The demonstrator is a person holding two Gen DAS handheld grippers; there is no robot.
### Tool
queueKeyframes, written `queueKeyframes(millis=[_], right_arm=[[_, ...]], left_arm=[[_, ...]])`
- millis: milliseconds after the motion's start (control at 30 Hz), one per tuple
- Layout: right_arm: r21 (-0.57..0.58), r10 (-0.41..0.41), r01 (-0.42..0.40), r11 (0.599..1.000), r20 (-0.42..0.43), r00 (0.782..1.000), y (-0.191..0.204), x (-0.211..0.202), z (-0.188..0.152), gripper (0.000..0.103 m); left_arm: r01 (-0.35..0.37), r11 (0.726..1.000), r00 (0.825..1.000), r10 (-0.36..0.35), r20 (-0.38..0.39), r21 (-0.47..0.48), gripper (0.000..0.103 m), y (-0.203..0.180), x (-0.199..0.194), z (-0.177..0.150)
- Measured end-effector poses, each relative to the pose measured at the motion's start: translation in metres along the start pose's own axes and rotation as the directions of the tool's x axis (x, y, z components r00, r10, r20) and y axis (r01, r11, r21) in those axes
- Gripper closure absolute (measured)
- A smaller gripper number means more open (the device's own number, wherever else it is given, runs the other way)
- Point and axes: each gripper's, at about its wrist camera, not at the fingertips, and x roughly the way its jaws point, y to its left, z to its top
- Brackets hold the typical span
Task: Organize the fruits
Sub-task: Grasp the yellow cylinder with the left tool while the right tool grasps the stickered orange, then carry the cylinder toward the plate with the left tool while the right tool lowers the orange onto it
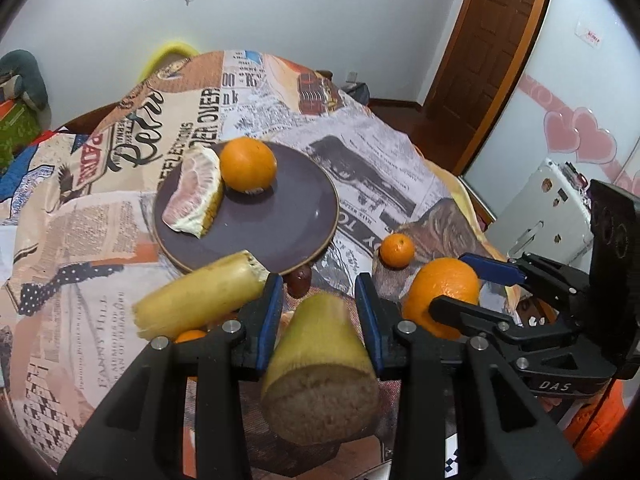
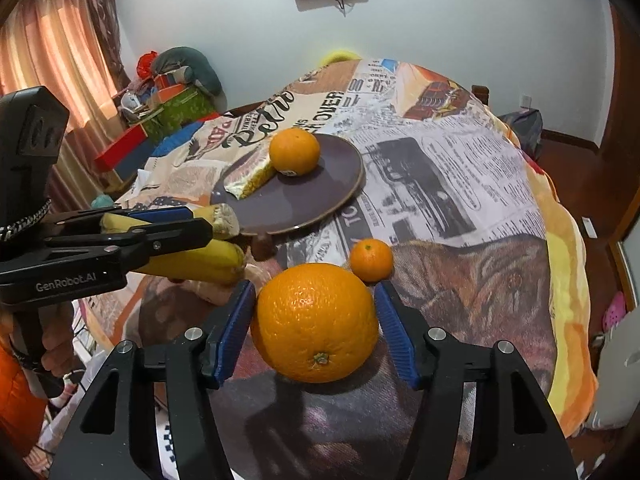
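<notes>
My left gripper (image 1: 319,282) is shut on a cut banana piece (image 1: 320,360), held a little above the cloth; from the right wrist view the same gripper (image 2: 202,224) and banana piece (image 2: 200,266) show at the left. My right gripper (image 2: 315,285) stands open around a large orange (image 2: 316,324) resting on the cloth, its pads close on either side. A dark plate (image 1: 280,232) carries an orange (image 1: 248,164) and a pomelo wedge (image 1: 196,196). A second banana piece (image 1: 200,296) lies against the plate's near rim. A small mandarin (image 1: 396,250) sits beyond the large orange.
A dark red fruit (image 1: 300,282) lies by the plate's near rim. The newspaper-print cloth (image 2: 460,168) covers the whole table. Boxes and a cushion (image 2: 180,92) are stacked at the far left, a wooden door (image 1: 492,40) at the right.
</notes>
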Motion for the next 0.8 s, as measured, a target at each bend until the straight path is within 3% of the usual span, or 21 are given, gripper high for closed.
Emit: queueKeyframes(millis=[267, 433, 567, 800], right_arm=[[-0.011, -0.001, 0.001, 1.0, -0.035, 0.999, 0.006, 0.017, -0.007, 0.044], [0.014, 0.01, -0.01, 1.0, -0.044, 0.999, 0.002, 0.018, -0.009, 0.039], [0.057, 0.065, -0.061, 0.997, -0.071, 0.995, -0.002, 0.024, -0.013, 0.036], [0.001, 0.036, -0.036, 0.999, -0.072, 0.997, 0.008, 0.022, -0.013, 0.038]], left_arm=[[-0.011, 1.0, 0.999, 0.011, 0.051, -0.009, 0.067, 0.005, -0.022, 0.004], [-0.021, 1.0, 0.998, 0.022, 0.062, -0.016, 0.067, 0.008, -0.028, 0.003], [-0.02, 0.999, 0.997, 0.022, 0.071, -0.031, 0.067, 0.011, -0.031, 0.003], [-0.025, 0.999, 0.996, 0.028, 0.087, -0.034, 0.067, 0.014, -0.034, 0.006]])
